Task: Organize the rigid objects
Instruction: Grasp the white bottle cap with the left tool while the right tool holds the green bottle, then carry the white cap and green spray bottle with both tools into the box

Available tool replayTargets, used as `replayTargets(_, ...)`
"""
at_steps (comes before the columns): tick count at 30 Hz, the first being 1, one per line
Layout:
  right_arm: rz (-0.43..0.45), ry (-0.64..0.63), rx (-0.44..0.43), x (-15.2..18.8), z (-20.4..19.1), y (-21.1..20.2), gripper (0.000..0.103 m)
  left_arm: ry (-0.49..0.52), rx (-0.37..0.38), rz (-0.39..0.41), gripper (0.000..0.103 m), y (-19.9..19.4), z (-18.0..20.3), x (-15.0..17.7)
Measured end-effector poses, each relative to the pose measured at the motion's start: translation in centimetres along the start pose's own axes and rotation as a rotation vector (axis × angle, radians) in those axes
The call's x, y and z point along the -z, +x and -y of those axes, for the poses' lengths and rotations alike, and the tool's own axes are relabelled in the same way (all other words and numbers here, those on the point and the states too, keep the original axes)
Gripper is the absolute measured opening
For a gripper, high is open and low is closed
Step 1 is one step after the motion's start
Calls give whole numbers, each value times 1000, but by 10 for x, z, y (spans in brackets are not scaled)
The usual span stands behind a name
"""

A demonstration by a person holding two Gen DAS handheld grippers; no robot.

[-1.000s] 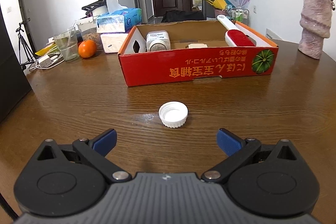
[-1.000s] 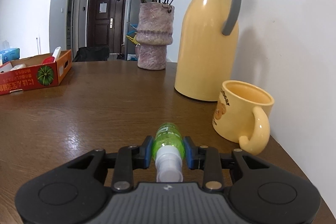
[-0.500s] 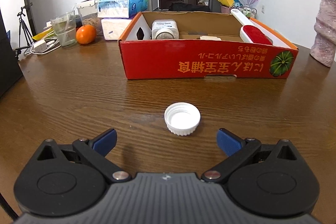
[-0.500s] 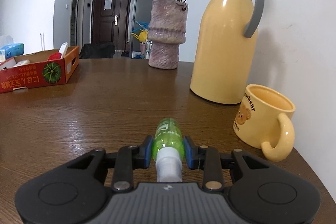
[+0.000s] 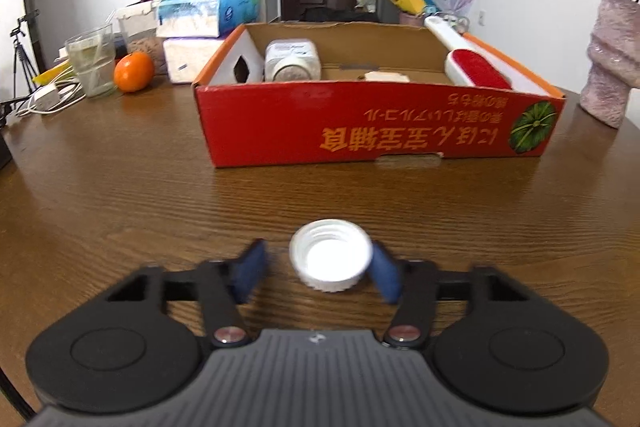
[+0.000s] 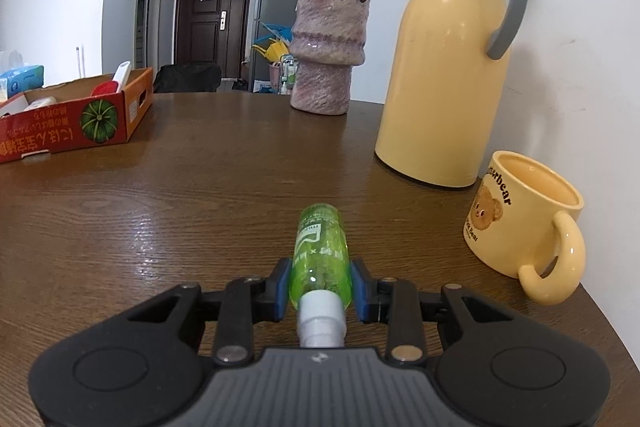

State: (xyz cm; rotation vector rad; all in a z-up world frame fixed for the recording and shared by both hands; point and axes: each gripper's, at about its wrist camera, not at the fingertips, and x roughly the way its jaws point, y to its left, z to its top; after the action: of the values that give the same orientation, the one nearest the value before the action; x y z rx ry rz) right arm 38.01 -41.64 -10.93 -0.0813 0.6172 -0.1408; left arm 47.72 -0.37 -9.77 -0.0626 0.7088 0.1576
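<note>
Big round table (image 5: 120,187), dark wood with a glossy grain, and there's a broad bare stretch of it between the near side and the red cardboard box (image 5: 380,123) sitting further back; its curved edge falls away at the far left, and in the right wrist view the edge runs off just past the mug (image 6: 524,223). The box is open-topped, plain brown card inside, holding a white jar (image 5: 292,61) on its side and a red-faced lint brush (image 5: 476,69) leaning on the right wall. Tall smooth yellow flask (image 6: 448,75) with a grey handle stands close to the white wall, the rough, ribbed pink vase (image 6: 328,47) just left of it. Right gripper (image 6: 320,285) is clamped on the green bottle (image 6: 322,247), clear plastic, lying along the fingers with its white cap toward the camera. Left gripper (image 5: 320,269) is closing in, blurred blue pads (image 5: 386,277), and the white ridged bottle cap (image 5: 330,255) sits open side up on the wood between them, the right pad at its rim, a gap on the left.
</note>
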Motion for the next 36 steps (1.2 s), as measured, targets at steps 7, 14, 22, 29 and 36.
replayTargets(7,-53,-7,-2,-2,-6,10,31,-1,17,10,41,-3,-1,0)
replayTargets(14,-59,19,17,-10,-13,23,31,6,12,35,41,-11,-2,2)
replayTargets(22,-20,10,46,-10,-23,14,30,-14,15,53,41,-22,-13,4)
replayTargets(29,54,67,-12,-10,-45,-4,30,-17,23,68,41,-31,-18,7)
replayTargets(36,96,66,-118,-16,-88,-19,30,-20,34,100,41,-49,-24,11)
